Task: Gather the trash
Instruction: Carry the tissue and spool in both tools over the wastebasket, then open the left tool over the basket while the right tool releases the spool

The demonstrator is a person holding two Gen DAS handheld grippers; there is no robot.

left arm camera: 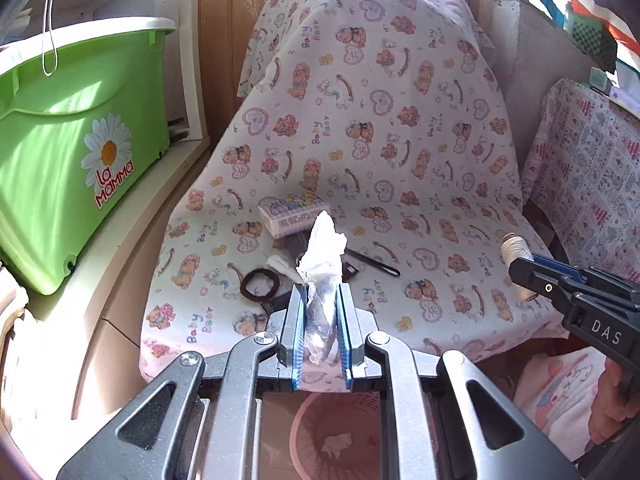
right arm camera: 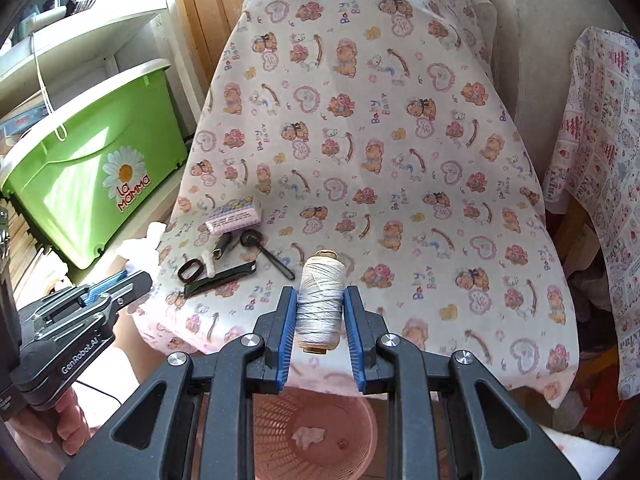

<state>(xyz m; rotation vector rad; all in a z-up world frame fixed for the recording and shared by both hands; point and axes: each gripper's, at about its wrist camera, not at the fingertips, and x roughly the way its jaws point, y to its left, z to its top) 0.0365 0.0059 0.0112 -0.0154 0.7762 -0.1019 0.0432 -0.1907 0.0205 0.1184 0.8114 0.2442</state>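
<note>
**Both grippers loaded above the pink basket**

In the left wrist view, our left gripper (left arm camera: 319, 300) sits at bottom centre, its blue pads clamped on a crumpled clear wrapper (left arm camera: 321, 276) that sticks up past the fingertips. Below it, at the bottom edge, we see the pink basket (left arm camera: 308, 428) with a white scrap (left arm camera: 337, 445) inside. Our right gripper (left arm camera: 516, 270) enters from the right, carrying a spool of thread (left arm camera: 513, 249). Beyond the wrapper, a small box (left arm camera: 294, 216) and a dark ring (left arm camera: 260, 285) lie on the bear-print sheet (left arm camera: 400, 140). A green bin (left arm camera: 76, 160) stands at the left.

In the right wrist view, our right gripper (right arm camera: 320, 308) squeezes the spool of thread (right arm camera: 322, 300) upright between its pads, bottom centre. The pink basket (right arm camera: 272, 428) lies directly below. The left gripper (right arm camera: 138, 276) shows at lower left, the white wrapper (right arm camera: 140, 246) bunched at its tip.
</note>
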